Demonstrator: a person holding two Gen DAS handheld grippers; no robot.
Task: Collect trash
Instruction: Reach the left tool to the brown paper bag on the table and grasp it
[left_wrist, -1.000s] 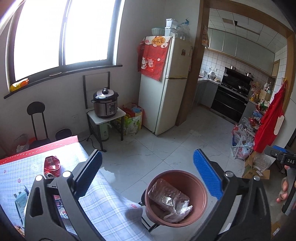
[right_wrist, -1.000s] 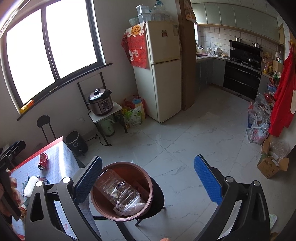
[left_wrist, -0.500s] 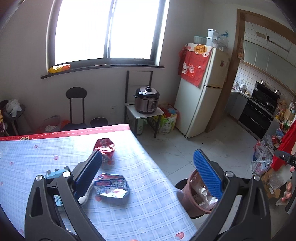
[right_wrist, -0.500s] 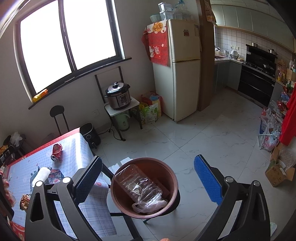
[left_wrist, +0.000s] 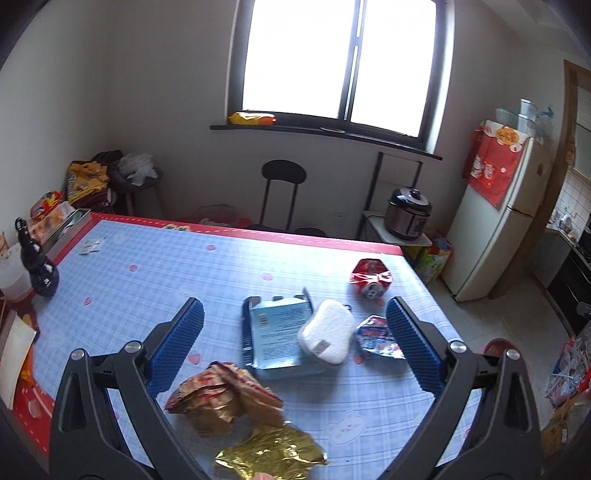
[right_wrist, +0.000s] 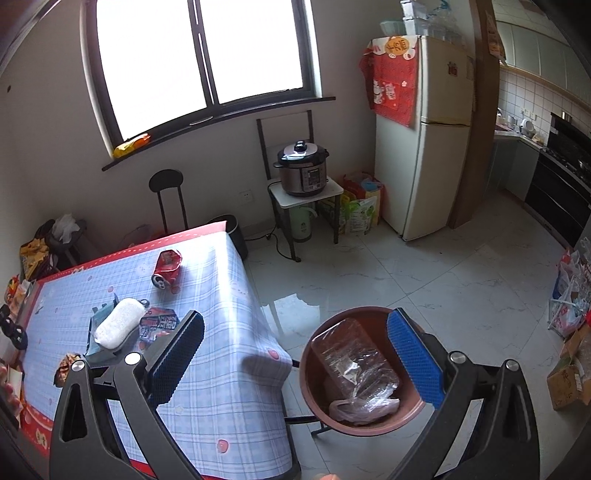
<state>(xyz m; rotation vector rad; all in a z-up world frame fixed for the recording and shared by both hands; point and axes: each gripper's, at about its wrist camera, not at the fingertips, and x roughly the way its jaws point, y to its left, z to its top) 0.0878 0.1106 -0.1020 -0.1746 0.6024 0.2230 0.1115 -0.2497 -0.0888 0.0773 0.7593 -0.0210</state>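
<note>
Across the room I see a white fridge (right_wrist: 424, 147) with a red cloth (right_wrist: 393, 88) hung over its top front. Left of it, a pressure cooker (right_wrist: 303, 168) sits on a small white side table (right_wrist: 308, 192) under the window (right_wrist: 199, 55). A black bottle (left_wrist: 38, 266) stands at the table's (left_wrist: 166, 266) left edge, and a black chair (left_wrist: 282, 184) sits past its far edge.

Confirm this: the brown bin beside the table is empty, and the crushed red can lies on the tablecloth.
Not empty. The right wrist view shows the brown bin holding a crumpled clear plastic bottle. The crushed red can does lie on the tablecloth.
</note>
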